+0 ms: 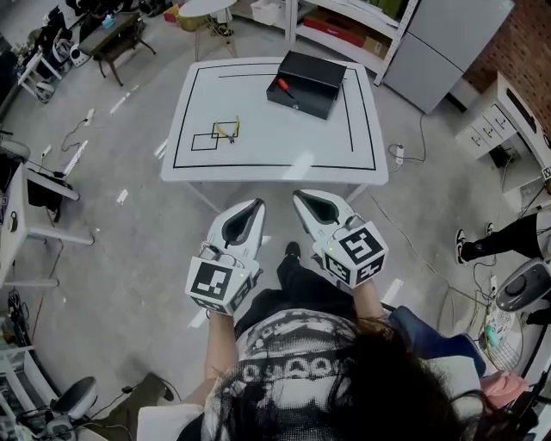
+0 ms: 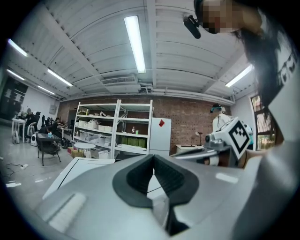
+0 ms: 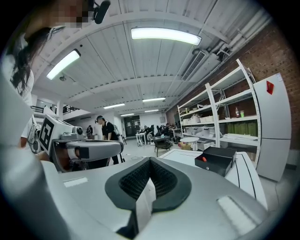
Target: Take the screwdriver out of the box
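Observation:
A black box [image 1: 306, 82] stands at the far right of the white table [image 1: 258, 151]. A red-handled screwdriver [image 1: 284, 88] lies on top of it. In the right gripper view the box [image 3: 216, 160] shows ahead to the right, with the red handle [image 3: 203, 159] at its near corner. Both grippers are held close to the person's body, short of the table's near edge. The left gripper [image 1: 256, 205] is shut with nothing in it, and so is the right gripper [image 1: 298, 197]. In their own views, the left gripper [image 2: 153, 158] and the right gripper [image 3: 150, 161] have their jaws together.
Yellow pliers [image 1: 226, 130] lie in a small taped square at the table's left. Black tape outlines a large rectangle on the table. Shelves [image 1: 344, 26] and a grey cabinet [image 1: 443, 52] stand behind it. Cables [image 1: 73, 138] run over the floor, and a desk [image 1: 21, 215] stands at left.

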`<state>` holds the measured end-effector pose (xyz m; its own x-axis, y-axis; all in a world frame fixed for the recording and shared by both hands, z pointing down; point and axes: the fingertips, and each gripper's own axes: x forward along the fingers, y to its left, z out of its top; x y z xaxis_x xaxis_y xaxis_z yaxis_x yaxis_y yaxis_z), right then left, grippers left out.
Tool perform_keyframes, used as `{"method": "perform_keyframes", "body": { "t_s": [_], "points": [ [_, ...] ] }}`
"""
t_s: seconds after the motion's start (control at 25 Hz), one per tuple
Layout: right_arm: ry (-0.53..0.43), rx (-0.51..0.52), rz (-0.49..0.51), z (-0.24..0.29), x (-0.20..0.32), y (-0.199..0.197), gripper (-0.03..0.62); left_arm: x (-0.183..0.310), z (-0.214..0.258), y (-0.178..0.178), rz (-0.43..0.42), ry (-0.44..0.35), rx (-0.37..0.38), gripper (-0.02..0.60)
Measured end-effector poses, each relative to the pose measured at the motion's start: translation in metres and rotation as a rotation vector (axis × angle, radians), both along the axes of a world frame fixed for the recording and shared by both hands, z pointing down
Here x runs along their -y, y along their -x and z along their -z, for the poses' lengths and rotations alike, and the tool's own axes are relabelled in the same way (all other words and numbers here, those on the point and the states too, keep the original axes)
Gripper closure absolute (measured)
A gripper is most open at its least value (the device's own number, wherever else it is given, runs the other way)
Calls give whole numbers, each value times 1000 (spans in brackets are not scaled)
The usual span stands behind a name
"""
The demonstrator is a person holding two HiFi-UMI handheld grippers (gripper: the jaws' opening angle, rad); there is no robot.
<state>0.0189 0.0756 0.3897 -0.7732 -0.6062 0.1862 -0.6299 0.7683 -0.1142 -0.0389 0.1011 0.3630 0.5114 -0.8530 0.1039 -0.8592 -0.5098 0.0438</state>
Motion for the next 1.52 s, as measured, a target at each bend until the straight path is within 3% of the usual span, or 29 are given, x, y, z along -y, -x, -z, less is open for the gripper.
{"method": "perform_keyframes", "body": {
  "t_s": [0.32,0.64,1.52],
  "points": [
    [17,-2,12,-1,105,10,599,104,1,4,-6,15,7,581],
    [33,-12,41,-9,168,21,599,169,-1,1,-18,19,11,581],
    [58,-27,46,-24,220,-2,599,231,-8,-29,-35,41,36,581]
  ]
}}
